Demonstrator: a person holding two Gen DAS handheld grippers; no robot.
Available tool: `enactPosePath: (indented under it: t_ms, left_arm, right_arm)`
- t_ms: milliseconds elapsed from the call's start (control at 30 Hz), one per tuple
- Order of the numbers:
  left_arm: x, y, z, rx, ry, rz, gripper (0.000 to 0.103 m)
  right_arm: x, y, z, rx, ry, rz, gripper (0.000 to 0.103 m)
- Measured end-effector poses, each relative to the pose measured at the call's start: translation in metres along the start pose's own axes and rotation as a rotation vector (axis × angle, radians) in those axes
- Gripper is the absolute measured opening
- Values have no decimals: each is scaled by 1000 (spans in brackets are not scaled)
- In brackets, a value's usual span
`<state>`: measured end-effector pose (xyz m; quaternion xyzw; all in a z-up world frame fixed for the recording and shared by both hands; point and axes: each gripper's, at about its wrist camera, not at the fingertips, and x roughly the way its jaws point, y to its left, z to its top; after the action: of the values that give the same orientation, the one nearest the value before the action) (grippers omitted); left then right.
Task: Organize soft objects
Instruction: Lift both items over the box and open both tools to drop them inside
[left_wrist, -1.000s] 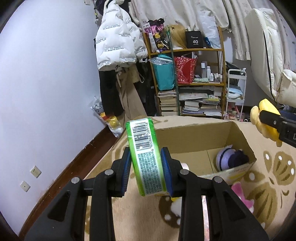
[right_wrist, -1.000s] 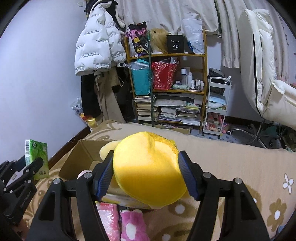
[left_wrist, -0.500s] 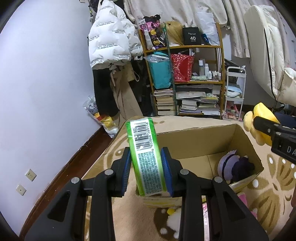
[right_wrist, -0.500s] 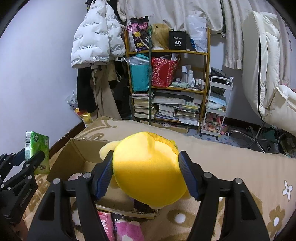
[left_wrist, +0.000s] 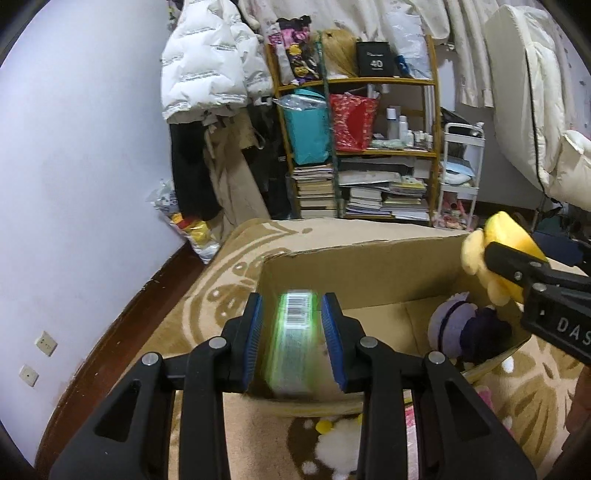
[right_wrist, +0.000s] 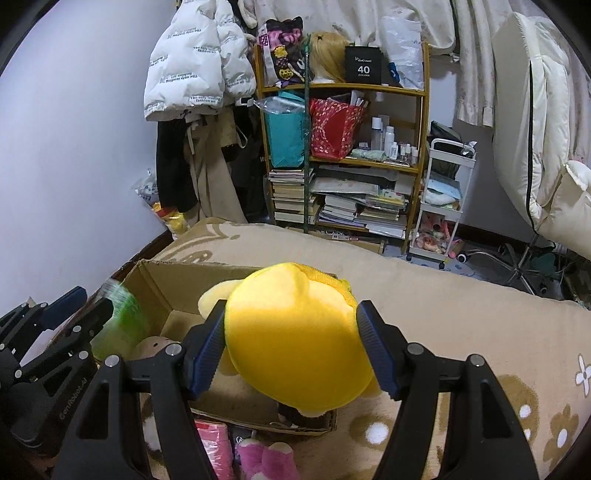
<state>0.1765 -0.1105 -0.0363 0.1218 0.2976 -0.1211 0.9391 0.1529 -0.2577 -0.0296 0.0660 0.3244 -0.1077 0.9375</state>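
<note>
both tongs hover over one cardboard box (left_wrist: 369, 258). left gripper (left_wrist: 295, 334) has its jaws parted, the green tissue pack (left_wrist: 294, 343) blurred between them (contact unclear). right gripper (right_wrist: 291, 343) clamps one yellow plush (right_wrist: 295, 332). only the left view shows a purple plush (left_wrist: 465, 328) inside the box.

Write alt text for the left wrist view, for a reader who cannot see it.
A green tissue pack, motion-blurred, sits between the left gripper's blue pads over an open cardboard box on a beige patterned rug. A purple plush lies inside the box; at right, the right gripper holds a yellow plush.
</note>
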Motion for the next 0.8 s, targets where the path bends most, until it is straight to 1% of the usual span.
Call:
enactPosePath:
  t_ms: [167, 300, 467, 633, 667, 700, 767, 800]
  left_arm:
    - [3, -4, -1, -5, 2, -34, 31]
    - [4, 0, -3, -33, 11, -52, 31]
    - [5, 7, -3, -64, 31, -44, 31]
    - [5, 17, -5, -92, 58, -39, 35]
    - [5, 19, -6, -95, 61, -34, 39]
    - [3, 21, -7, -98, 62, -29, 47]
    - [-2, 24, -9, -102, 50, -17, 57]
    - [-5, 25, -9, -101, 42, -12, 57]
  right_arm:
    - [2, 1, 1, 5, 2, 7, 73]
    - [4, 0, 0, 37, 3, 27, 74]
    - [7, -5, -2, 69, 14, 58, 78]
    - [8, -4, -2, 81, 21, 87, 80]
    - [8, -4, -2, 83, 23, 91, 81]
    - [8, -4, -3, 87, 23, 96, 81]
    - [8, -4, -3, 97, 31, 105, 84]
    - [8, -4, -3, 101, 35, 108, 86]
